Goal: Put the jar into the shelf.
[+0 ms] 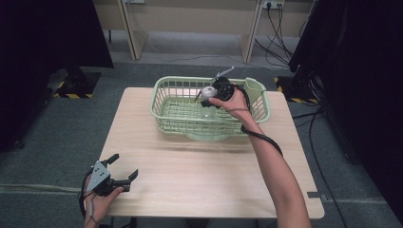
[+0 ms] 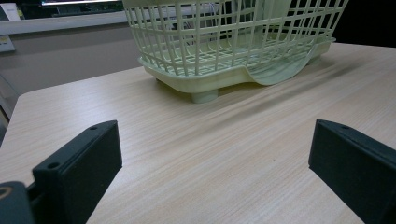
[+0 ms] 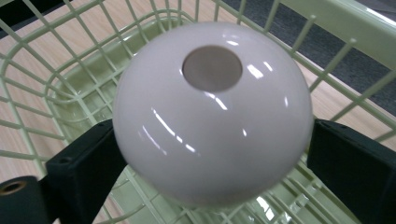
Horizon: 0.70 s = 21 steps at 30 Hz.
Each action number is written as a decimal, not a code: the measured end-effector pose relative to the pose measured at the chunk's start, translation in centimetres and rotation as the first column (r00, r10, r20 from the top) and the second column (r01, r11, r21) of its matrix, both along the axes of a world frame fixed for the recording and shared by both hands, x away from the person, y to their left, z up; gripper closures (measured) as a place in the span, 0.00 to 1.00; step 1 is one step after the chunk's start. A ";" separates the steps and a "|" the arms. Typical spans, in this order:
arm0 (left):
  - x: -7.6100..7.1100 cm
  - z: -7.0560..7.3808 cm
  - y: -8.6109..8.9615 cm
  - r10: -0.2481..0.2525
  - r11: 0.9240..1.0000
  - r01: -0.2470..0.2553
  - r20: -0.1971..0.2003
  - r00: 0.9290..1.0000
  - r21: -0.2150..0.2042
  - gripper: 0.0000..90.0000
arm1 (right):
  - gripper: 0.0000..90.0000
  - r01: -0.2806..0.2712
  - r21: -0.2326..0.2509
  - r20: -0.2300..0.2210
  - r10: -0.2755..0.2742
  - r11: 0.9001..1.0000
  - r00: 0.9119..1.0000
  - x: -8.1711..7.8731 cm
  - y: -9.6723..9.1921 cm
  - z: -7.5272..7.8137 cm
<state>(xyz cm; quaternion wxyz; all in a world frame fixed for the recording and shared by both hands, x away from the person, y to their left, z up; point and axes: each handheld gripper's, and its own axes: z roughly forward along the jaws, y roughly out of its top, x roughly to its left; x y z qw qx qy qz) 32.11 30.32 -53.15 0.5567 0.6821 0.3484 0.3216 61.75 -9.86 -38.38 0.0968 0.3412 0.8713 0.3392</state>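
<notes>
At the table's (image 1: pixel 190 166) near left corner the left gripper (image 1: pixel 124 167) rests in a hand, its jaws spread wide with nothing between them — only bare pale wood grain lies ahead of it in the left gripper view. The tabletop is light wood, set on grey carpet; dark curtains hang at both sides of the room, and striped black-and-yellow bases stand on the floor by them. Farther right, toward the far edge, sits a pale green basket (image 1: pixel 164 102) of open lattice. Over its right part the right gripper (image 1: pixel 205 98) hangs, a glossy white ball (image 3: pixel 212 114) with a round hole in its top between its jaws; the jaws are parted about as wide as the ball, just at its sides, but whether the pads press it I cannot tell. Behind, cables trail from a wall socket past wooden panel legs.
</notes>
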 end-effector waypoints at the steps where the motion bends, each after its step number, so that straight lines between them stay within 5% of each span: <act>1: 0.0 0.0 0.0 0.000 1.000 0.000 0.000 1.000 0.000 0.02 | 0.06 0.003 0.002 0.000 -0.003 1.000 1.000 0.0 -0.1 0.0; 21: 0.0 0.0 0.0 0.001 1.000 -0.001 0.001 1.000 0.002 0.02 | 0.06 0.009 0.009 0.027 -0.009 1.000 1.000 -1.8 -0.9 0.9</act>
